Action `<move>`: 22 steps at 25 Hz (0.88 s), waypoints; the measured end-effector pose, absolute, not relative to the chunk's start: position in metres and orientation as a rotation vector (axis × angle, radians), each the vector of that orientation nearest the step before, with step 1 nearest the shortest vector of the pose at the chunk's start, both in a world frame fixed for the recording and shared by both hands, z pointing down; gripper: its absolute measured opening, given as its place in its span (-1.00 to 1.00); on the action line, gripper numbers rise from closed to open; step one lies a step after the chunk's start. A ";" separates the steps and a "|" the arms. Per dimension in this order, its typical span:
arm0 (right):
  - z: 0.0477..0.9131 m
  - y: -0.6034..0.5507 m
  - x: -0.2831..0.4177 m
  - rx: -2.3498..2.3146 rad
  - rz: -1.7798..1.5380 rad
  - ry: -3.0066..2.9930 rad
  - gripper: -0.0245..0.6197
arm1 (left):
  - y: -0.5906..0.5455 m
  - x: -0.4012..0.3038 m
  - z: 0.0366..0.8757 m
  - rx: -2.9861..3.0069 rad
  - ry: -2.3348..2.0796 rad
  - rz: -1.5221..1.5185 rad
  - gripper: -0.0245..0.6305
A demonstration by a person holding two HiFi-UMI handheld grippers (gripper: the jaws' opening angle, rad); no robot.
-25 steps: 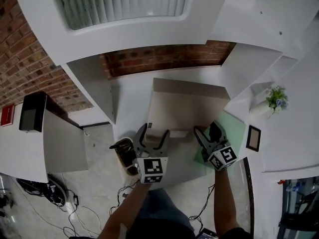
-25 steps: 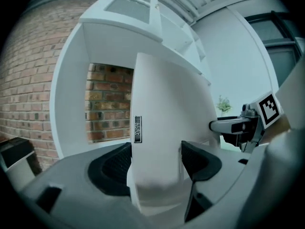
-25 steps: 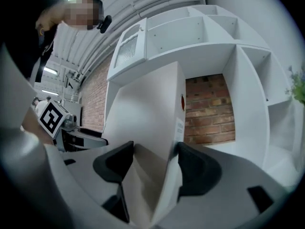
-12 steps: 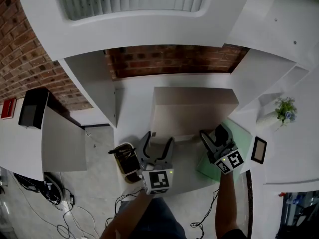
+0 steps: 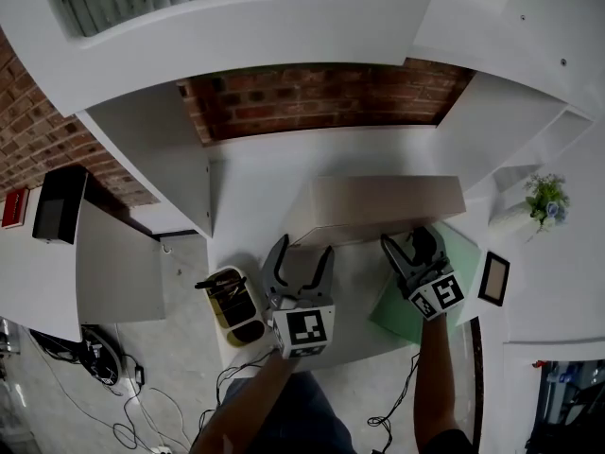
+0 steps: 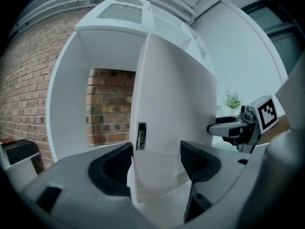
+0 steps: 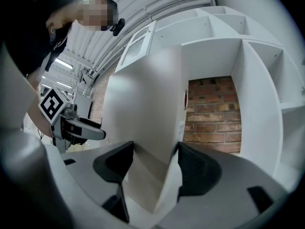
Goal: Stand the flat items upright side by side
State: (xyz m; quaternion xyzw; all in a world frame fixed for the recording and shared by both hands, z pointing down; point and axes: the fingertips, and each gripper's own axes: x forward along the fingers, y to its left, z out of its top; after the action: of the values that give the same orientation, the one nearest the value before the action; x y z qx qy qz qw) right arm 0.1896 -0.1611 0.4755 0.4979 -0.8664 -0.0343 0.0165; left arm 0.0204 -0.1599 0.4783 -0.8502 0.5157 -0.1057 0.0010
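Box point(image 5: 388, 206) nearly upright on table point(image 5: 250, 197); my left tool point(image 5: 302, 250) and right tool point(image 5: 408, 244) both clamp its near edge, spread wide. Next, I reckon: steady, release, fetch green sheet point(image 5: 392, 315) at 4 o'clock.

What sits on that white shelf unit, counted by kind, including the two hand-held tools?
Grippers: 2, the left gripper and the right gripper, both clamped on one box.
Flat items: 2, the pale flat box and a green flat item.
Potted plant: 1.
Picture frame: 1.
Total: 6.
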 end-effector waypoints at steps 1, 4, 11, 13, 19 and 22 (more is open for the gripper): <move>0.476 -0.162 0.192 1.547 -0.110 -2.686 -0.06 | -0.160 0.022 0.482 -2.678 1.621 -0.348 0.04; 0.478 -0.166 0.199 1.525 -0.104 -2.672 -0.06 | -0.157 0.030 0.496 -2.715 1.626 -0.392 0.04; 0.494 -0.164 0.207 1.430 -0.058 -2.656 -0.06 | -0.139 0.039 0.517 -2.792 1.574 -0.495 0.04; 0.495 -0.163 0.208 1.410 -0.065 -2.643 -0.06 | -0.134 0.040 0.521 -2.822 1.559 -0.511 0.04; 0.496 -0.161 0.207 1.388 -0.035 -2.641 -0.06 | -0.129 0.039 0.524 -2.865 1.482 -0.501 0.04; 0.496 -0.160 0.206 1.413 -0.003 -2.659 -0.01 | -0.130 0.040 0.523 -2.905 1.427 -0.483 0.04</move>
State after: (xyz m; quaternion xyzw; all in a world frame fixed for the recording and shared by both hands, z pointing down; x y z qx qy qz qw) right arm 0.2060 -0.1602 0.4959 0.4683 -0.8812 -0.0011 0.0649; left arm 0.0401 -0.1299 0.5232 -0.8859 0.4351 -0.1472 -0.0655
